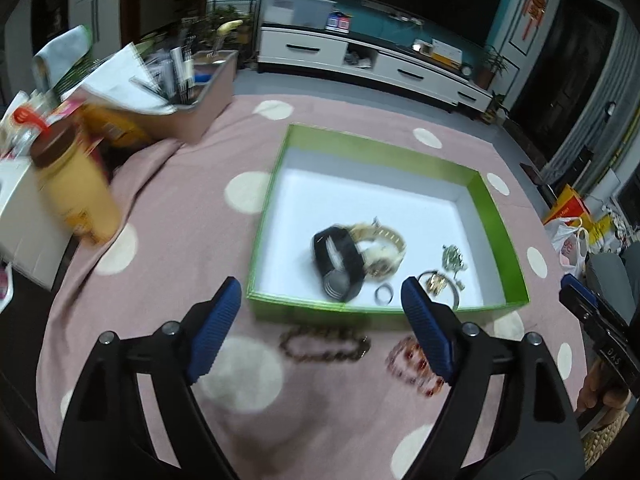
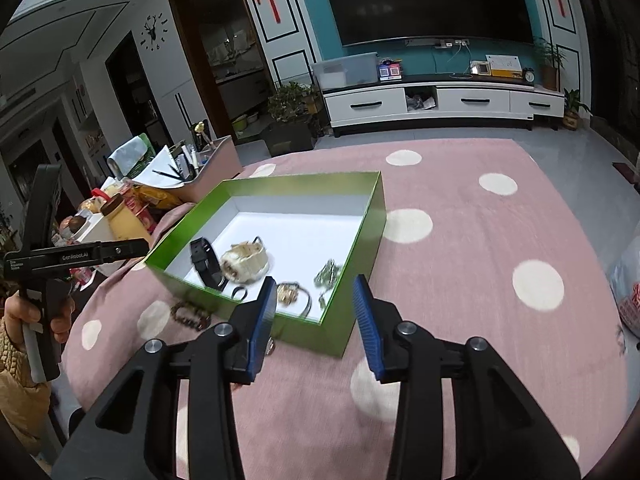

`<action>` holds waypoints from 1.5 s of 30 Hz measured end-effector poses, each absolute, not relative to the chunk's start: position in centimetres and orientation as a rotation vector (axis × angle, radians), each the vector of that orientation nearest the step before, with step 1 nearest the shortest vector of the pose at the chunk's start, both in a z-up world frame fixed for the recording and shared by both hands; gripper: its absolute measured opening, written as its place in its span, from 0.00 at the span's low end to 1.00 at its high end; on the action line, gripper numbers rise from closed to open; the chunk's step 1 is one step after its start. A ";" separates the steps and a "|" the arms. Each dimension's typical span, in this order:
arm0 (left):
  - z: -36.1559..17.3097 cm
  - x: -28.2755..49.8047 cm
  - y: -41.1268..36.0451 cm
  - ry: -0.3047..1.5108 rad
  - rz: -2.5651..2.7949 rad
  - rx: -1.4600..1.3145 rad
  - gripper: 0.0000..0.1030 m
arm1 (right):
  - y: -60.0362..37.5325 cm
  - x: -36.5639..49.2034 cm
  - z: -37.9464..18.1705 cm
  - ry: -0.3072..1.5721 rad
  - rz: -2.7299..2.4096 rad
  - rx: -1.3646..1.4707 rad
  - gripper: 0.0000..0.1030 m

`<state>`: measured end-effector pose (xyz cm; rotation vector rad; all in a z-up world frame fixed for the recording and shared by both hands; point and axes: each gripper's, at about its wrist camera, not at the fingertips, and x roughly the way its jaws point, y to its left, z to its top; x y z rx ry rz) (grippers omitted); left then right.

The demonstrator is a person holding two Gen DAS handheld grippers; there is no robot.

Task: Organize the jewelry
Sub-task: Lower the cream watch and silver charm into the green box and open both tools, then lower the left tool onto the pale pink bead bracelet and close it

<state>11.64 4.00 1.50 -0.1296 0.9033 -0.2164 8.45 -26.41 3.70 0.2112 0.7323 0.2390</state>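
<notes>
Ahead of me a big dark television (image 2: pixel 432 0) hangs on a teal wall (image 2: pixel 320 12) above a long white cabinet (image 2: pixel 440 104) with black handles. Grey floor (image 2: pixel 460 130) runs beneath it. A deer-head clock (image 2: pixel 154 32) marks the white wall, and potted plants (image 2: pixel 290 104) stand beside a dark doorway (image 2: pixel 216 40).

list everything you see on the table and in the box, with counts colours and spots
green box: 1, green with white inside, on the pink spotted cloth
black watch: 1, black, in box
gold watch: 1, gold, in box beside the black one
ring: 1, silver, in box by near wall
small jewelry pieces: several, gold and greenish, box's near right corner
brown bracelet: 1, on cloth outside box
red bracelet: 1, on cloth outside box
yellow jar: 1, brown lid, left edge
left gripper: blue pads, open, empty
right gripper: blue pads, open, empty
</notes>
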 end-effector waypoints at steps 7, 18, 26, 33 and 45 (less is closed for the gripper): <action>0.3 7.1 7.0 0.925 -0.188 -0.189 0.81 | -25.4 5.5 3.6 0.752 0.264 0.219 0.39; -3.2 3.1 6.4 1.029 -0.240 -0.249 0.81 | -22.3 2.3 1.9 0.815 0.327 0.214 0.39; -4.4 3.3 4.1 1.075 -0.298 -0.274 0.81 | -20.8 1.6 0.3 0.858 0.351 0.206 0.39; -4.7 5.3 2.2 1.098 -0.338 -0.315 0.72 | -21.1 1.6 -0.3 0.862 0.352 0.217 0.39; -6.6 9.9 -1.7 1.163 -0.340 -0.287 0.44 | -22.6 1.8 -1.1 0.863 0.339 0.259 0.39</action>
